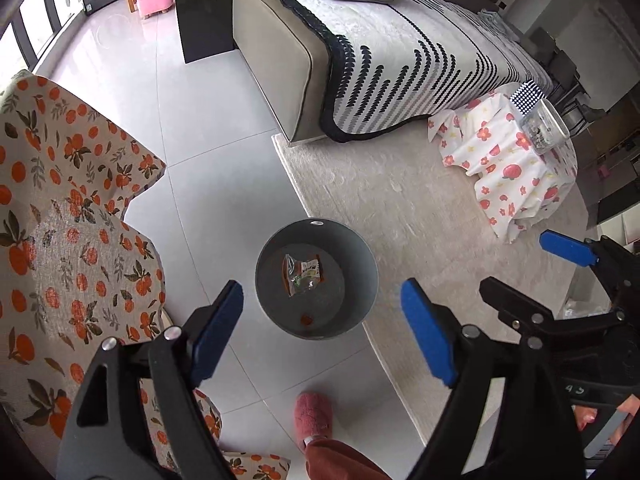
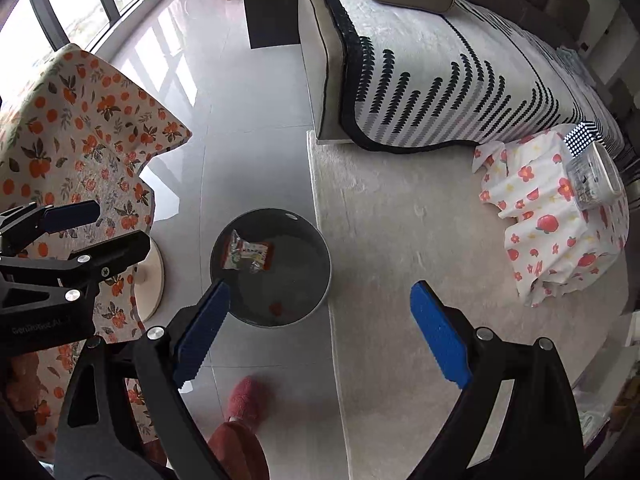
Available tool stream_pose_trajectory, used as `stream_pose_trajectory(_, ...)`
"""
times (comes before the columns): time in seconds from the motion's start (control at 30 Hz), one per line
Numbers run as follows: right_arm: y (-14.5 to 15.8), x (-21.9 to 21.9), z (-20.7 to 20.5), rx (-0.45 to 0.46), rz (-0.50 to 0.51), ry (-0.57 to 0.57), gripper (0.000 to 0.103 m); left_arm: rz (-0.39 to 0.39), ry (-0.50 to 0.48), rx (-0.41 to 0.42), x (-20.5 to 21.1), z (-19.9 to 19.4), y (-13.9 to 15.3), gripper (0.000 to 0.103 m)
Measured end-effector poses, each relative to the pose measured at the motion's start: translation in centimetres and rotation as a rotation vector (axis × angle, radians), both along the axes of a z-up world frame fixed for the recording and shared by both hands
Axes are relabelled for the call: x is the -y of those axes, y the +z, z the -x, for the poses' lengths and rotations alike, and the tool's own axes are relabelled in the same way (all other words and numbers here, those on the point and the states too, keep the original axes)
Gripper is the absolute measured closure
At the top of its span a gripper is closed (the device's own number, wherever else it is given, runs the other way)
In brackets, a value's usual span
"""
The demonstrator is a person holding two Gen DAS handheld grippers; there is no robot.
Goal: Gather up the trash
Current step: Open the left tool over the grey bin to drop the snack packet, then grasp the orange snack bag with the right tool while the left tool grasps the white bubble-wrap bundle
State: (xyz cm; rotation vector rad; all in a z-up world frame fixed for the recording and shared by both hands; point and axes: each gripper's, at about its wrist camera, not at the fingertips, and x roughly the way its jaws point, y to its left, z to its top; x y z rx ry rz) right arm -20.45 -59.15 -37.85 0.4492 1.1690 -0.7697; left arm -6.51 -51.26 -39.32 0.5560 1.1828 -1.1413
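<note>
A round grey trash bin (image 1: 362,258) (image 2: 322,246) stands on the tiled floor at the rug's edge. Inside it lie a crumpled snack wrapper (image 1: 303,274) (image 2: 248,256) and a small red scrap (image 1: 307,319) (image 2: 276,308). My left gripper (image 1: 322,286) hangs high above the bin, pointing down, open, with nothing between its blue pads. My right gripper (image 2: 320,286) hovers beside it, just to the right of the bin, open and empty too. Each gripper shows at the edge of the other's view: the right gripper (image 1: 514,260) and the left gripper (image 2: 122,224).
A table under an orange-print cloth (image 1: 72,200) stands left of the bin. A sofa with a patterned blanket (image 1: 400,72) lies beyond a pale rug (image 1: 380,208). A stool with a strawberry cloth (image 1: 512,168) bears a clear jar (image 1: 548,128). A person's pink slipper (image 1: 314,416) is near the bin.
</note>
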Motion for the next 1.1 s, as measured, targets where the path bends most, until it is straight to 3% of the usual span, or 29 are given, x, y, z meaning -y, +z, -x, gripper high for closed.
stream_pose_trajectory(0.27, 4.9, -1.5, -0.4, 0.025, 0.027, 0.014, 0.014, 0.036, -0.007, 0.029, -2.6, -0.5, 5.2, 0.022)
stream_pose_trajectory(0.5, 9.9, -6.1, -4.9, 0.061, 0.019, 0.166, 0.014, 0.029, 0.132, 0.120, -11.2, -4.4, 11.8, 0.022)
stream_pose_trajectory(0.87, 18.7, -22.8, -18.4, 0.151, 0.000, 0.586, 0.015, -0.063, 0.491, 0.233, -32.2, -12.9, 20.6, 0.022)
stream_pose_trajectory(1.1, 21.4, -36.4, -25.3, 0.180, -0.031, 0.863, 0.015, -0.131, 0.710, 0.236, -45.6, -15.8, 23.0, 0.022)
